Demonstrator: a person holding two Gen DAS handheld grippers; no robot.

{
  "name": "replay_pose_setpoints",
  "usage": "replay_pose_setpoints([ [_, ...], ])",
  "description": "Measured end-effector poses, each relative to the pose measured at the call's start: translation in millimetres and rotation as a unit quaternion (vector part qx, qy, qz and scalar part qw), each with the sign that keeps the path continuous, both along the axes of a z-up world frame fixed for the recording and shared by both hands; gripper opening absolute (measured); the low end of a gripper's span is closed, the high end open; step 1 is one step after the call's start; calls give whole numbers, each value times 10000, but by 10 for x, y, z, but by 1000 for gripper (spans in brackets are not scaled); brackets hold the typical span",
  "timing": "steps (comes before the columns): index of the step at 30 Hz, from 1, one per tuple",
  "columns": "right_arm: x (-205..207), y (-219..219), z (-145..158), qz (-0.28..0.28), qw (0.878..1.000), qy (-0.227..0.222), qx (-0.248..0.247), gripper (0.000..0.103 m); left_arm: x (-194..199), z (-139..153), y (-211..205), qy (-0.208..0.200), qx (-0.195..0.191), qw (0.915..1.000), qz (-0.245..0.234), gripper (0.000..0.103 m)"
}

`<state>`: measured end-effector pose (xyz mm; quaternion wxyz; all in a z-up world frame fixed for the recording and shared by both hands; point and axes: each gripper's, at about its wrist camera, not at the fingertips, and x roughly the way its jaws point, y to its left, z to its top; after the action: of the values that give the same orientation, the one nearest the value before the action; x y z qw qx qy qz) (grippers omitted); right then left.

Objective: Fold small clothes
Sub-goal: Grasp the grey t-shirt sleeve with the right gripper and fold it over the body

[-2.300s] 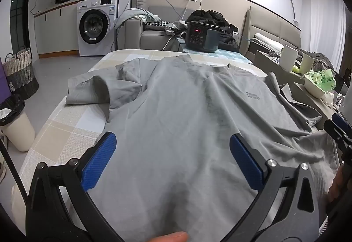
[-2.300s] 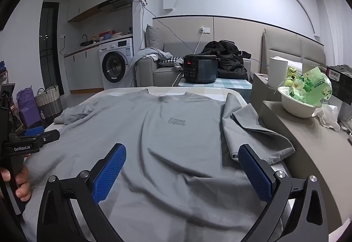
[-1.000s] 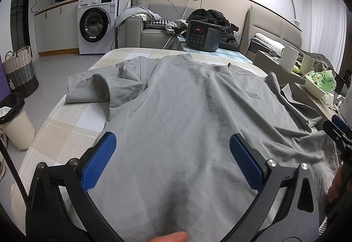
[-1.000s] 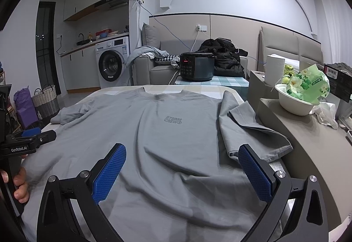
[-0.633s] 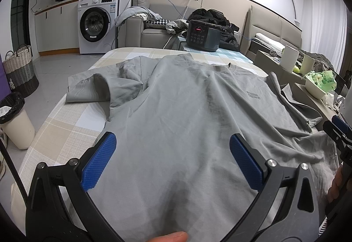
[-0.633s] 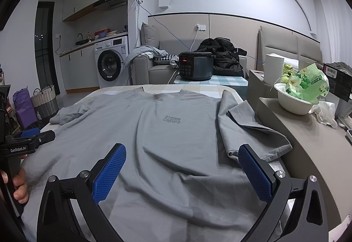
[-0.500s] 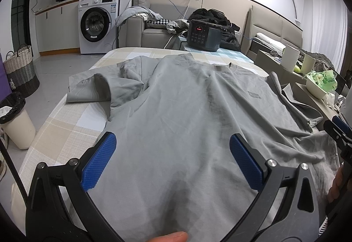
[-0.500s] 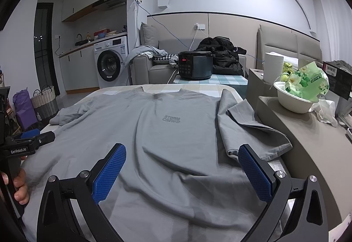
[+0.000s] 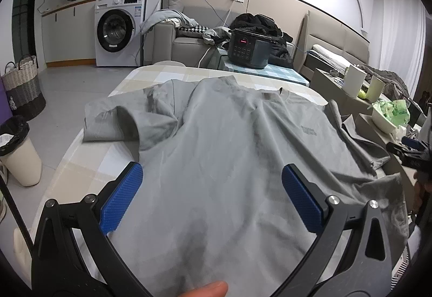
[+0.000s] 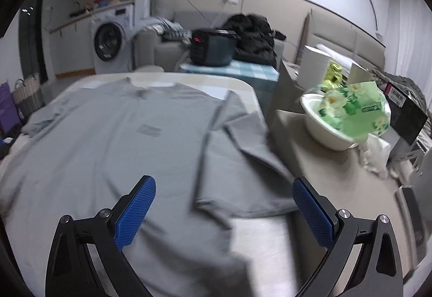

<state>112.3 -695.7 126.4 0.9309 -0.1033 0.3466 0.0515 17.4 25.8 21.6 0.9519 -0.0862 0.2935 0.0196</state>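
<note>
A grey T-shirt (image 9: 232, 151) lies spread front-up on a checked table (image 9: 89, 164), collar at the far end. It also shows in the right wrist view (image 10: 129, 140). Its left sleeve (image 9: 113, 121) is bunched at the left edge. Its right sleeve (image 10: 243, 162) is folded over near the table's right edge. My left gripper (image 9: 212, 194) is open and empty above the shirt's lower part. My right gripper (image 10: 224, 210) is open and empty above the shirt's right side, near the sleeve. The right gripper's tip (image 9: 413, 148) shows at the right of the left wrist view.
A side counter (image 10: 337, 183) at the right holds a white bowl (image 10: 326, 129) with green packets. A dark cooker (image 9: 248, 48) stands beyond the table. A washing machine (image 9: 118, 29), a bin (image 9: 19, 154) and a basket (image 9: 21, 83) are at the left.
My right gripper has swung to the right and forward, toward the shirt's right sleeve; its view is blurred with motion. My left gripper has barely moved. Both stay open.
</note>
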Motion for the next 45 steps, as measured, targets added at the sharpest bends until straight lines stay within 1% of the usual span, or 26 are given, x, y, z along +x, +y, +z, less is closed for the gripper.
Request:
replay_pose_setpoints([
  [1, 111, -48, 9, -8, 9999, 115, -100, 93, 26, 40, 23, 15, 16, 10000, -6, 102],
  [2, 213, -105, -33, -19, 9998, 174, -66, 90, 39, 65, 39, 13, 34, 10000, -9, 102],
  [3, 327, -138, -57, -47, 9994, 280, -190, 84, 60, 97, 62, -1, 85, 10000, 7, 102],
  [5, 491, -165, -109, 44, 9984, 382, -413, 78, 99, 151, 99, -50, 259, 9996, 87, 102],
  [6, 580, -164, -167, 64, 9973, 515, -512, 78, 125, 173, 120, -58, 358, 9993, 132, 102],
  [8, 719, -114, -261, 158, 9930, 712, -928, 77, 162, 190, 159, -23, 416, 9990, 177, 102],
  [11, 886, -47, -409, 324, 9841, 991, -1441, 74, 217, 183, 259, 65, 328, 9992, 230, 102],
  [12, 941, -14, -488, 403, 9793, 1079, -1665, 74, 234, 172, 300, 103, 268, 9993, 249, 102],
  [14, 989, 31, -565, 445, 9703, 1074, -2123, 72, 269, 147, 381, 165, 196, 9992, 306, 102],
  [16, 1075, 60, -651, 435, 9598, 1096, -2548, 61, 302, 122, 459, 224, 167, 9988, 402, 102],
  [19, 1202, 57, -758, 486, 9537, 1199, -2716, 41, 367, 66, 558, 289, 123, 9982, 509, 102],
  [20, 1241, 56, -780, 496, 9523, 1225, -2750, 24, 374, 57, 586, 301, 109, 9981, 528, 102],
  [21, 1286, 40, -797, 503, 9528, 1284, -2706, 7, 378, 50, 615, 305, 100, 9980, 542, 102],
  [22, 1330, 8, -770, 451, 9559, 1299, -2596, 3, 384, 38, 645, 307, 114, 9979, 565, 102],
  [24, 1359, -71, -600, 343, 9679, 1088, -2240, 2, 397, 30, 688, 320, 158, 9975, 611, 102],
  [26, 1344, -202, -285, 68, 9836, 790, -1619, 2, 421, 9, 758, 341, 166, 9971, 656, 102],
  [27, 1327, -321, -101, -108, 9907, 640, -1197, 2, 431, -5, 784, 358, 158, 9970, 672, 102],
  [29, 1315, -525, 155, -353, 9962, 496, -624, 2, 475, -37, 825, 383, 138, 9967, 702, 102],
  [30, 1329, -636, 255, -458, 9972, 499, -316, 2, 500, -57, 856, 395, 125, 9965, 728, 102],
  [32, 1363, -799, 365, -627, 9957, 636, 256, 2, 544, -85, 894, 436, 82, 9961, 768, 102],
  [33, 1398, -908, 415, -730, 9928, 740, 602, 2, 565, -97, 919, 450, 30, 9958, 794, 102],
  [34, 1417, -979, 465, -791, 9897, 843, 843, 2, 577, -101, 938, 447, -12, 9958, 804, 102],
  [38, 1453, -1045, 621, -873, 9775, 1080, 1586, 2, 597, -109, 977, 402, -33, 9955, 854, 102],
  [41, 1460, -726, 722, -618, 9772, 1135, 1687, 2, 610, -112, 986, 416, 1, 9954, 860, 102],
  [43, 1441, -401, 820, -367, 9783, 1158, 1680, 2, 616, -109, 999, 416, 52, 9952, 889, 102],
  [45, 1422, -4, 873, -53, 9755, 1313, 1764, 2, 610, -98, 1027, 427, 56, 9948, 928, 102],
])
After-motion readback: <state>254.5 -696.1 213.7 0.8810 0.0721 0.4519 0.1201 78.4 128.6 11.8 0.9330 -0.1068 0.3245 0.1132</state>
